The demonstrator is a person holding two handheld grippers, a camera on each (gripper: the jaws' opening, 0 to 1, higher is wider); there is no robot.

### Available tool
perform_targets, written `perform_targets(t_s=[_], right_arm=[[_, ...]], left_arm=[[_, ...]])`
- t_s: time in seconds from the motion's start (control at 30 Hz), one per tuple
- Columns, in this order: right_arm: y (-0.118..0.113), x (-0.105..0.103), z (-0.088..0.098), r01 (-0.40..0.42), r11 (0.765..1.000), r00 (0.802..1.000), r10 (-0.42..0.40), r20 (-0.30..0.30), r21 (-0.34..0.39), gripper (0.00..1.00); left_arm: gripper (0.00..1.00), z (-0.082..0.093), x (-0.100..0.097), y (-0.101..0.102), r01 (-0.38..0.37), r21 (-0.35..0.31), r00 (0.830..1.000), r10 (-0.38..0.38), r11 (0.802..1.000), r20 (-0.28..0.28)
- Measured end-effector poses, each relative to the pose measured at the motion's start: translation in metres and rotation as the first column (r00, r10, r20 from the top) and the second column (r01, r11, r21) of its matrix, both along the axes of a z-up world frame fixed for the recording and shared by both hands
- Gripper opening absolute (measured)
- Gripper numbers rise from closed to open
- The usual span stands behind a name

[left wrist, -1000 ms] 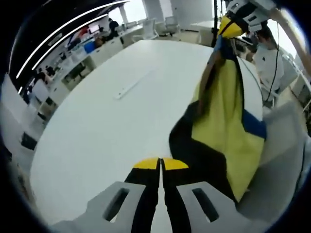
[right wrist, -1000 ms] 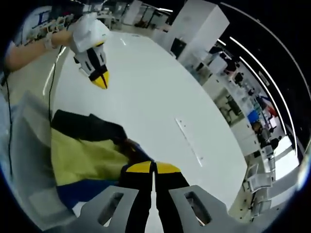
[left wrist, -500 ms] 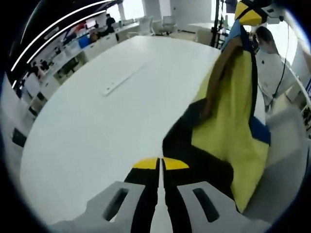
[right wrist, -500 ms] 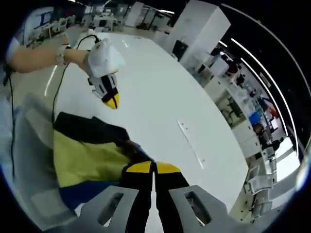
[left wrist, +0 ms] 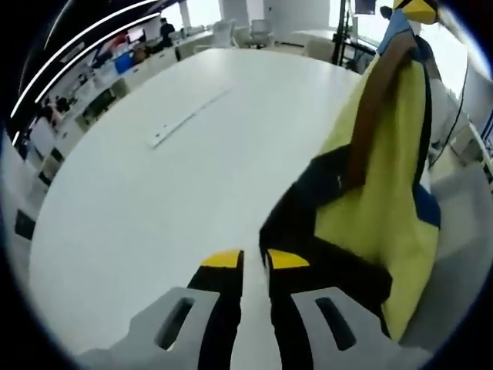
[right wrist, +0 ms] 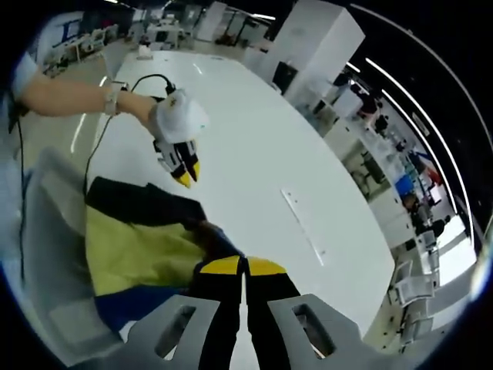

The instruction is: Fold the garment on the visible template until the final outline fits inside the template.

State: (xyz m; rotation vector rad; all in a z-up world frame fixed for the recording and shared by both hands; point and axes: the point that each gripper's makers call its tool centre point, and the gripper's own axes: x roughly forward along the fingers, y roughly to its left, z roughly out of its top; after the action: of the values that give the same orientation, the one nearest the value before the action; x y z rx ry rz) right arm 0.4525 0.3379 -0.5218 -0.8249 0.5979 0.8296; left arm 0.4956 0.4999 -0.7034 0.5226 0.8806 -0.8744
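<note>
Garment (left wrist: 370,200): a soft, limp panelled piece in yellow, black and blue with a brown strip, hanging from a raised corner while its lower part drapes at the near edge of the white table (left wrist: 154,193).

Right gripper (right wrist: 245,266): jaws pressed together, pinching the garment's upper corner. Left gripper (left wrist: 255,258): jaws slightly spread, holding nothing, poised just beside the black lower hem.

Progress, as judged: early. The cloth is bunched and lifted, not spread flat, and no fold is formed. A grey sheet (right wrist: 46,254) lies under the garment at the table edge and may be the template; this cannot be confirmed. Spreading, folding and fitting remain.

A flat white strip (left wrist: 189,117) lies well apart, toward the table's middle.
</note>
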Motion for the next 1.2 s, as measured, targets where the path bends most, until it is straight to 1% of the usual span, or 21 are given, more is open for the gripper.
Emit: perform_targets(t_s=[0.17, 0.2, 0.33, 0.47, 0.5, 0.57, 0.63, 0.67, 0.83, 0.9, 1.07, 1.2], right_arm=[[-0.002, 0.001, 0.000, 0.003, 1.000, 1.000, -0.003, -0.005, 0.003, 0.01], [-0.003, 0.001, -0.001, 0.004, 1.000, 1.000, -0.004, -0.006, 0.003, 0.01], [-0.004, 0.001, -0.001, 0.006, 1.000, 1.000, -0.006, -0.011, 0.004, 0.01], [-0.003, 0.000, 0.000, 0.004, 1.000, 1.000, -0.004, -0.015, 0.009, 0.01], [-0.004, 0.000, 0.000, 0.005, 1.000, 1.000, -0.005, -0.016, 0.008, 0.01], [-0.006, 0.000, 0.000, 0.008, 1.000, 1.000, -0.008, -0.016, 0.007, 0.01], [-0.007, 0.001, -0.001, 0.012, 1.000, 1.000, -0.012, -0.021, 0.008, 0.01], [-0.008, 0.002, -0.002, 0.016, 1.000, 1.000, -0.015, -0.022, 0.007, 0.01], [-0.010, 0.003, -0.004, 0.022, 1.000, 0.999, -0.022, -0.029, 0.008, 0.01], [-0.010, 0.004, -0.005, 0.023, 1.000, 0.999, -0.023, -0.030, 0.007, 0.01], [-0.011, 0.007, -0.008, 0.027, 1.000, 0.999, -0.027, -0.034, 0.008, 0.01], [-0.013, 0.011, -0.012, 0.034, 0.999, 0.998, -0.034, -0.043, 0.009, 0.01]], left_arm=[[0.10, -0.010, -0.001, -0.009, 0.020, -0.006, 1.000, -0.020, 1.000, -0.024], [0.10, -0.013, -0.001, -0.011, 0.043, 0.004, 0.999, -0.043, 0.999, -0.013], [0.12, -0.025, 0.003, -0.014, 0.044, 0.006, 0.999, -0.044, 0.999, -0.030], [0.11, -0.038, 0.003, -0.015, 0.060, 0.024, 0.997, -0.059, 0.998, -0.046], [0.11, -0.040, 0.004, -0.014, 0.066, 0.031, 0.997, -0.065, 0.997, -0.043], [0.11, -0.041, 0.007, -0.015, 0.061, 0.018, 0.997, -0.060, 0.998, -0.045], [0.10, -0.043, 0.007, -0.021, 0.051, -0.032, 0.996, -0.053, 0.998, -0.070], [0.10, -0.044, 0.006, -0.022, 0.040, -0.038, 0.995, -0.043, 0.998, -0.089], [0.08, -0.050, 0.011, -0.020, 0.043, -0.012, 0.996, -0.044, 0.999, -0.080], [0.07, -0.051, 0.012, -0.019, 0.039, -0.014, 0.996, -0.040, 0.999, -0.085], [0.00, -0.053, 0.013, -0.022, 0.042, -0.033, 0.995, -0.045, 0.999, -0.091], [0.00, -0.055, 0.011, -0.022, 0.048, -0.039, 0.993, -0.052, 0.998, -0.108]])
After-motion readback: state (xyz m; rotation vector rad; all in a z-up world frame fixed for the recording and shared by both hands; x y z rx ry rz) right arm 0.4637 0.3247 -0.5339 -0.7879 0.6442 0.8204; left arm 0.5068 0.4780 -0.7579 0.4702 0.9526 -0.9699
